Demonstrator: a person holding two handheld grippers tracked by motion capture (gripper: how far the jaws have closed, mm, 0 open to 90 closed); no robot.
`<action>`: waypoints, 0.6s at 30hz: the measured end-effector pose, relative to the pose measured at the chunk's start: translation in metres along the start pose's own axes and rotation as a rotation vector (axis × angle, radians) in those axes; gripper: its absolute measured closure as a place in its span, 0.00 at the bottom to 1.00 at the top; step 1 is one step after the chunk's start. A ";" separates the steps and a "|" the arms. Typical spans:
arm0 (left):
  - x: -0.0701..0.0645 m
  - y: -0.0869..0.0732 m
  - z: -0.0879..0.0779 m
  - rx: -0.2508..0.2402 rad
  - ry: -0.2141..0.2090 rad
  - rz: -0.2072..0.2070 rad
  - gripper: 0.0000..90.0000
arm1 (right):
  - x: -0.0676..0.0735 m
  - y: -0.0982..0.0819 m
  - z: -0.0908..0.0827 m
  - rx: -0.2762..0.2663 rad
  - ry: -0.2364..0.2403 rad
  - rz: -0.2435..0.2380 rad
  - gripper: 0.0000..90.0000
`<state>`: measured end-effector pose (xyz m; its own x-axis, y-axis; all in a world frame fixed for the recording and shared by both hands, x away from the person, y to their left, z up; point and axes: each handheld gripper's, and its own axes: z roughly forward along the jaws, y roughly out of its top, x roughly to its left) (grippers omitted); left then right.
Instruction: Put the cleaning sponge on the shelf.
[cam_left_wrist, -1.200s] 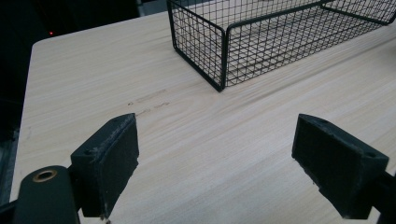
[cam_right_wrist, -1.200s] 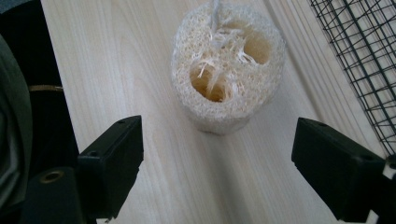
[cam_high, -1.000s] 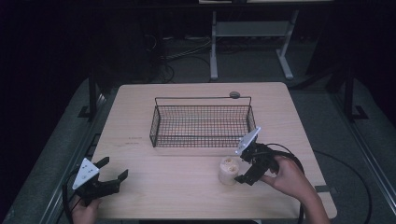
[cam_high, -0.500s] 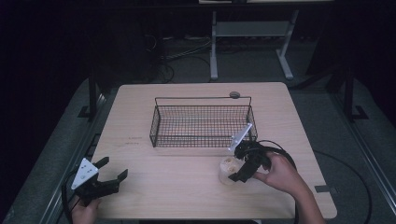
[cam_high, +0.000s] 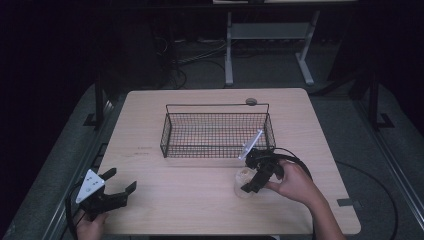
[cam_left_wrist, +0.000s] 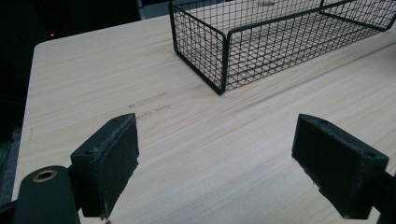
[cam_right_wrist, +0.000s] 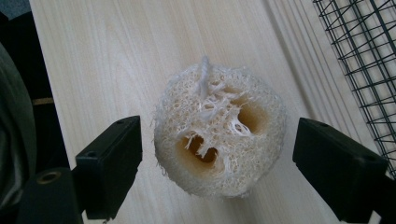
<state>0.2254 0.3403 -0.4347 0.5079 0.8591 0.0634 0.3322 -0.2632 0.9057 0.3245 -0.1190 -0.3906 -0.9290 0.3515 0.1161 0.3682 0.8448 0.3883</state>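
On the pale table (cam_high: 200, 200), at 4 o'clock, the gaping right gripper (cam_right_wrist: 219, 163) straddles an ungripped loofah (cam_right_wrist: 219, 140), whose springy fibres could slip if pinched off-centre, while the left gripper (cam_left_wrist: 219, 158) idles agape at 8

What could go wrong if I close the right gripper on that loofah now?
1. The loofah sits between the right gripper's open jaws with gaps on both sides; it looks light and may skid or tip on the table if one jaw touches first.
2. It looks soft and hollow, so a hard squeeze could crush it.
3. The wire basket stands close beside that gripper; a lift could clip its wall.
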 end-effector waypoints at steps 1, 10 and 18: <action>0.000 0.000 0.000 0.000 0.000 0.000 0.16 | 0.000 0.000 0.000 0.000 0.000 0.000 0.17; 0.000 0.000 0.000 0.000 0.000 -0.001 0.15 | 0.000 0.009 0.003 0.025 -0.007 -0.012 0.18; 0.000 0.000 0.000 -0.001 0.001 -0.002 0.15 | -0.001 0.010 0.008 0.048 -0.013 -0.005 0.23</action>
<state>0.2254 0.3407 -0.4345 0.5066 0.8600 0.0617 0.3322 -0.2607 0.9065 0.3290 -0.1077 -0.3937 -0.9305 0.3518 0.1020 0.3648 0.8650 0.3446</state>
